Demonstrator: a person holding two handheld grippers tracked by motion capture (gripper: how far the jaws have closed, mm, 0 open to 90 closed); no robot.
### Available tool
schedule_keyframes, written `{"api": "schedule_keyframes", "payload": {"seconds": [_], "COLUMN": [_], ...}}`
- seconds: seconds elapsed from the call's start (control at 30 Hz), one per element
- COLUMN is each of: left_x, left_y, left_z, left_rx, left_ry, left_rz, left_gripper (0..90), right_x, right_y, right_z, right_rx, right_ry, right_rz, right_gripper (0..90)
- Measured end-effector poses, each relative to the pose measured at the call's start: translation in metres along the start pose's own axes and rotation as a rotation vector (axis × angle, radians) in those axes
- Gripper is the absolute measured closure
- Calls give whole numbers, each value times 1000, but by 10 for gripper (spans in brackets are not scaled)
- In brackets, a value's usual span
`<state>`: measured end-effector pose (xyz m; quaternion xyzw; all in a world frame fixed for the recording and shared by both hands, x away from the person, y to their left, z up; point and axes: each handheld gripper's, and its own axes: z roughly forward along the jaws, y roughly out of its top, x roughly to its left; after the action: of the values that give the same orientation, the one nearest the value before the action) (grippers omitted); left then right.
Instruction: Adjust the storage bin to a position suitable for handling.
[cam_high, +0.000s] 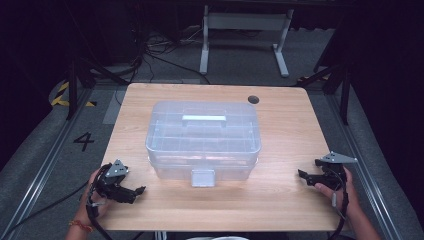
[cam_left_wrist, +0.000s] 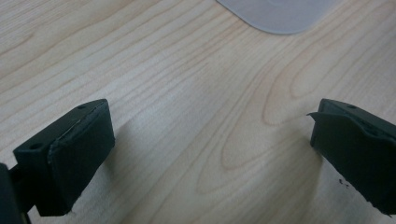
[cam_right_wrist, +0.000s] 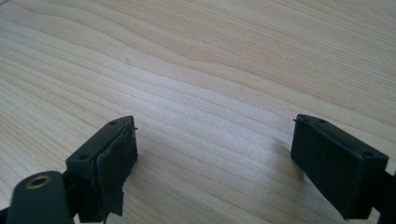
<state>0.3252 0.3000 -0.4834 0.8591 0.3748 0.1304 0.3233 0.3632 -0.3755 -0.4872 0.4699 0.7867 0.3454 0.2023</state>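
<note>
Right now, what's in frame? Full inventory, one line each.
table: 1, light wood, centre of the high view
box: 1, clear plastic, lid closed, middle of the table
handle: 1, pale, flat on the box lid
latch: 1, clear, front of the box, facing the person
hole: 1, dark, round, far edge of the table, right of the box
desk frame: 1, white, on the floor beyond the table
cables: several, black, floor beyond the table
floor mark: 1, black "4", left of the table
left gripper: 1, black, open, near-left of the table
right gripper: 1, black, open, near-right of the table
</note>
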Motion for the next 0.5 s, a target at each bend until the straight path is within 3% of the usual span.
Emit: {"api": "schedule_keyframes", "payload": {"seconds": [0.23,0.27,0.4,0.5], "left_x": [-2,-4,-5,-6], "left_y": [-2,-3,-6,-9], "left_z": [-1,-3,-5,-7], "left_rx": [2,5,2,-5], "left_ry": [2,20,7,24], "left_rz": [-5,-18,-10,-26], "left_gripper": [1,2,2,3], "right_x": [-1,-1,-2,-2], "right_y": [-1,-2,-1,-1], "right_z": [-3,-3,-3,-4], "right_rx": [8,9,13,11], "right_ry": [19,26,38,53], "right_rz": [-17,-23,-38,-42], "right_gripper": [147,150,162,207]}}
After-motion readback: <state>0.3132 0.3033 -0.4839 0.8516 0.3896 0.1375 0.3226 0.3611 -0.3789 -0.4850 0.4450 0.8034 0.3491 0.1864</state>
